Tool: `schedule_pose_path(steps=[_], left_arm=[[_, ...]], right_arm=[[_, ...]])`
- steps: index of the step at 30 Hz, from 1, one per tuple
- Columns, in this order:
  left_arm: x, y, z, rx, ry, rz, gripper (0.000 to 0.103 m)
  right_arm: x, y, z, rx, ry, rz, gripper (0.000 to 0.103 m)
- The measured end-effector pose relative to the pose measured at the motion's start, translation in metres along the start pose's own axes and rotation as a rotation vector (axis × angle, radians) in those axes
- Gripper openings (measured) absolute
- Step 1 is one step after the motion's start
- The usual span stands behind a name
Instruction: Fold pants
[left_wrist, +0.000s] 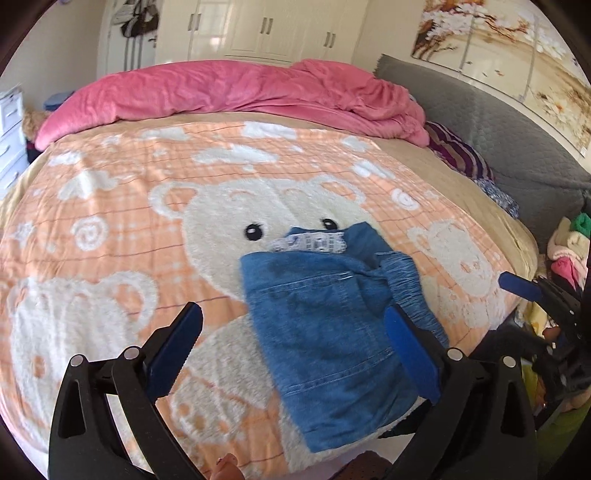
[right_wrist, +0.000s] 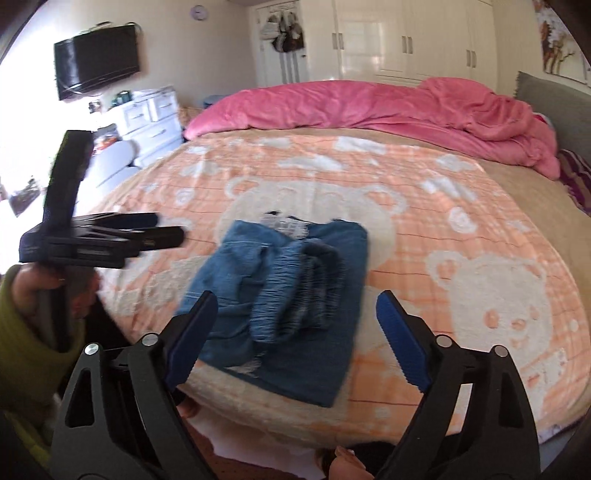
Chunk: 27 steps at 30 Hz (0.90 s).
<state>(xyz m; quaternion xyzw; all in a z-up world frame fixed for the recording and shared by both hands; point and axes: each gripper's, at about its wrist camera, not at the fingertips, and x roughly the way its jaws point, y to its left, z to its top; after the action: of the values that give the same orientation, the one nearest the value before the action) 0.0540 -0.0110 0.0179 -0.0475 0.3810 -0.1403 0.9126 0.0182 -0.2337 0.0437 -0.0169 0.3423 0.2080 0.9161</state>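
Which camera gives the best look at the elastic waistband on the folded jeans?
The right wrist view: the gathered elastic waistband lies centred on top of the folded jeans, its ruffled loops showing fully. The left wrist view shows it only as a strip at the jeans' right edge, partly behind a gripper finger.

One pair of folded blue pants (left_wrist: 332, 332) lies on one bed (left_wrist: 424, 173), which carries one orange bear blanket (left_wrist: 110, 221) and one pink duvet (left_wrist: 240, 92). Two grippers are in view, the left gripper (left_wrist: 291, 336) and the right gripper (right_wrist: 295, 332), each with two blue-padded fingers. One television (right_wrist: 96, 55) hangs on the wall, and one white chest of drawers (right_wrist: 155, 114) stands below it.
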Motion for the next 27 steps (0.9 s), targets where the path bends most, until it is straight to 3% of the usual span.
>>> schedule_pose_path(steps=[8, 21, 27], left_arm=[[0.013, 0.02, -0.01, -0.072, 0.037, 0.038, 0.098], [0.056, 0.004, -0.02, -0.064, 0.108, 0.039, 0.098], [0.073, 0.001, -0.022, -0.068, 0.129, 0.048, 0.098]], right_arm=[[0.026, -0.027, 0.0, 0.054, 0.037, -0.086, 0.086], [0.084, -0.061, 0.003, 0.157, 0.145, -0.049, 0.086], [0.103, -0.063, 0.001, 0.172, 0.183, 0.003, 0.073]])
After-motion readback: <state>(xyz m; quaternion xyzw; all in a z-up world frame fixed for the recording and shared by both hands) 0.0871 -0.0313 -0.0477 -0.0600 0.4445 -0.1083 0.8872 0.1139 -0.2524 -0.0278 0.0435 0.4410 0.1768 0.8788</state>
